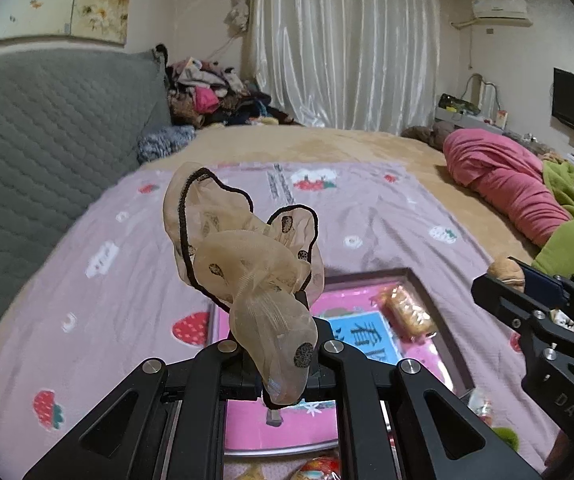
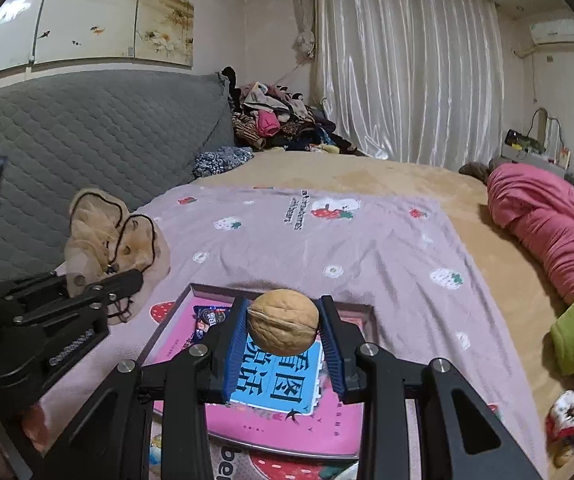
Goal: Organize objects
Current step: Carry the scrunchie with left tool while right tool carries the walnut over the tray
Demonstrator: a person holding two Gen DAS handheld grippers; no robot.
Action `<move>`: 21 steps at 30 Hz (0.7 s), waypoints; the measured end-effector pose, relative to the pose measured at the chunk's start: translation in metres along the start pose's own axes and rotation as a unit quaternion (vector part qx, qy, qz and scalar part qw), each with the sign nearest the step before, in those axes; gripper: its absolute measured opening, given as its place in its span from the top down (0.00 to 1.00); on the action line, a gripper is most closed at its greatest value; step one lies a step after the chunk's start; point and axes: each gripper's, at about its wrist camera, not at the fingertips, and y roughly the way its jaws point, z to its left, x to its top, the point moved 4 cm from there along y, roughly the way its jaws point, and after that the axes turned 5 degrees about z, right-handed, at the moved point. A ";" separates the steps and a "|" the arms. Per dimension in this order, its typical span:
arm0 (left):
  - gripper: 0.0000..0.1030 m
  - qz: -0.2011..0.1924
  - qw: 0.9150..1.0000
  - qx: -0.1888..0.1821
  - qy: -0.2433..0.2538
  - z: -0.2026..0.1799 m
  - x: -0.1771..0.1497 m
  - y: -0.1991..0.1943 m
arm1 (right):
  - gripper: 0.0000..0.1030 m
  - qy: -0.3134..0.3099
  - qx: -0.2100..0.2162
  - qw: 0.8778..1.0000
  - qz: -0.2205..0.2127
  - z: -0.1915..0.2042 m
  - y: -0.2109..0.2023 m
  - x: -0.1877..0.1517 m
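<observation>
sheer beige stocking with black trim [image 1: 247,264] is pinched in closed left gripper [image 1: 283,364] | brown walnut [image 2: 283,321] is clamped between right gripper [image 2: 285,334] blue pads, above pink box [image 2: 287,424] | "DAS" is read on gripper body

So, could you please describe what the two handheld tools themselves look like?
Both are matte black linkage frames with triangular cutouts and silver pivot bolts. The right tool has ribbed blue pads inside its black fingers. The left tool looks the same in build, with white lettering on its side. No cables or sleeves show.
</observation>
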 end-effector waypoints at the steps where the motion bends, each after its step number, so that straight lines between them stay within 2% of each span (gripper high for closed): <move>1: 0.89 0.005 1.000 0.003 -0.002 0.002 -0.004 0.007 | 0.65 -0.004 -0.005 1.000 0.003 0.000 0.005 -0.004; 12: 0.89 0.031 0.999 0.003 -0.009 0.013 -0.039 0.064 | 0.65 0.003 -0.001 1.000 0.027 -0.012 0.051 -0.029; 16: 0.89 0.038 0.999 0.000 -0.014 0.018 -0.046 0.078 | 0.65 0.004 -0.018 0.999 0.042 -0.020 0.066 -0.039; 19: 0.89 0.044 0.999 0.017 -0.003 0.021 -0.054 0.090 | 0.65 -0.002 -0.035 0.998 0.056 -0.026 0.077 -0.049; 21: 0.89 0.057 0.998 0.006 -0.009 0.024 -0.058 0.097 | 0.65 -0.011 -0.056 0.996 0.068 -0.029 0.083 -0.055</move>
